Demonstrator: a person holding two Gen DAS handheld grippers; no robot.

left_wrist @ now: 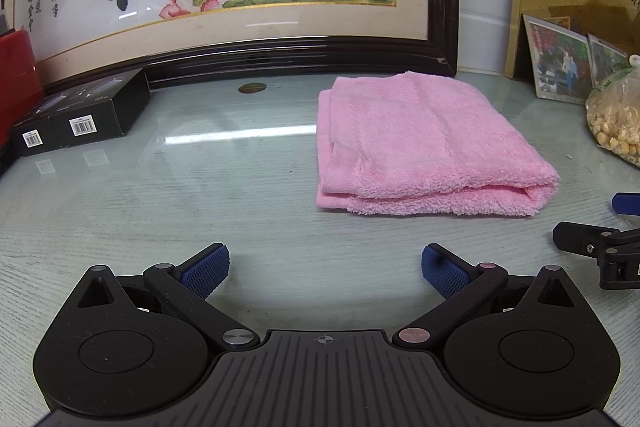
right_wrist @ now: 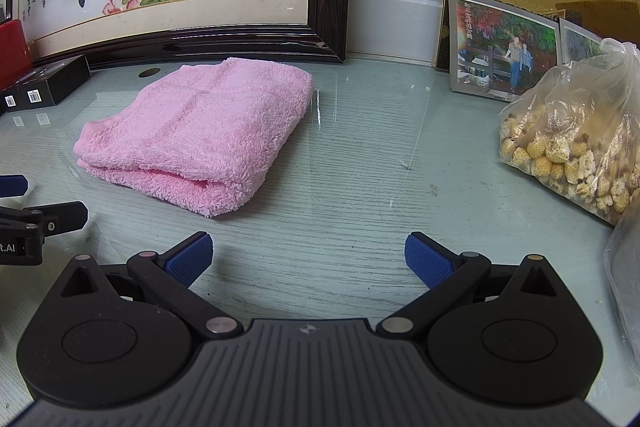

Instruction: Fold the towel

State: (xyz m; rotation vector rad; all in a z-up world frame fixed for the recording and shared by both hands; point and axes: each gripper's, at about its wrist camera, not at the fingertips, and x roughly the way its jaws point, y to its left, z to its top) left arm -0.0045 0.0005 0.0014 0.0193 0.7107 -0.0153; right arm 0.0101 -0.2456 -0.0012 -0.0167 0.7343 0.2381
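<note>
Evidently my left gripper (left_wrist: 325,269) and right gripper (right_wrist: 308,259) both hang spread and empty; the folded towel (left_wrist: 424,147) lies mid-tabletop (left_wrist: 200,195), ahead between them, long axis running toward the back edge.

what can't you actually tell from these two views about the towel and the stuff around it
- Pink towel: its underside and layer count, both views; the top layer covers them.
- Black boxes: label text too small, both views.
- Red object: cut off by left edge.
- Plastic bag: right edge crops it.
</note>
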